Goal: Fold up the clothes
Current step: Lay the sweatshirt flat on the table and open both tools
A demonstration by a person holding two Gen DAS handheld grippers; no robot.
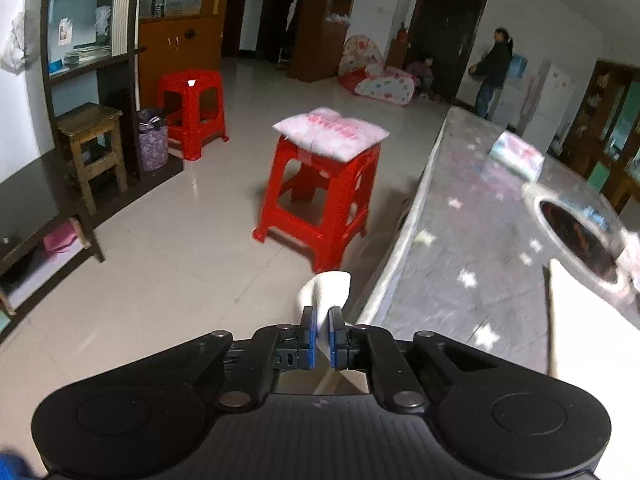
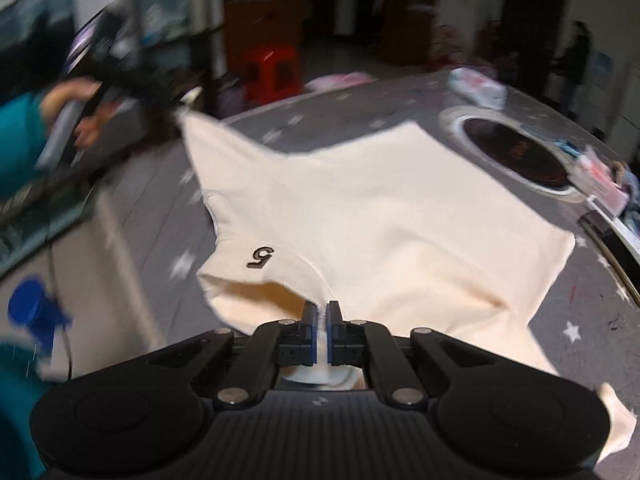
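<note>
The cream-coloured cotton garment [image 2: 360, 200] with a small dark "5" mark lies spread over the grey star-patterned table [image 2: 152, 200], one corner lifted toward the far left. The right hand-held gripper [image 2: 323, 310] is closed tight on the garment's near edge, cloth pinched between its blue pads. The left hand-held gripper [image 1: 323, 314] is likewise clamped narrow on a fold of the same cream cloth [image 1: 328, 288], held off the table's edge above the tiled floor [image 1: 180, 260], near a red plastic stool [image 1: 320, 200].
</note>
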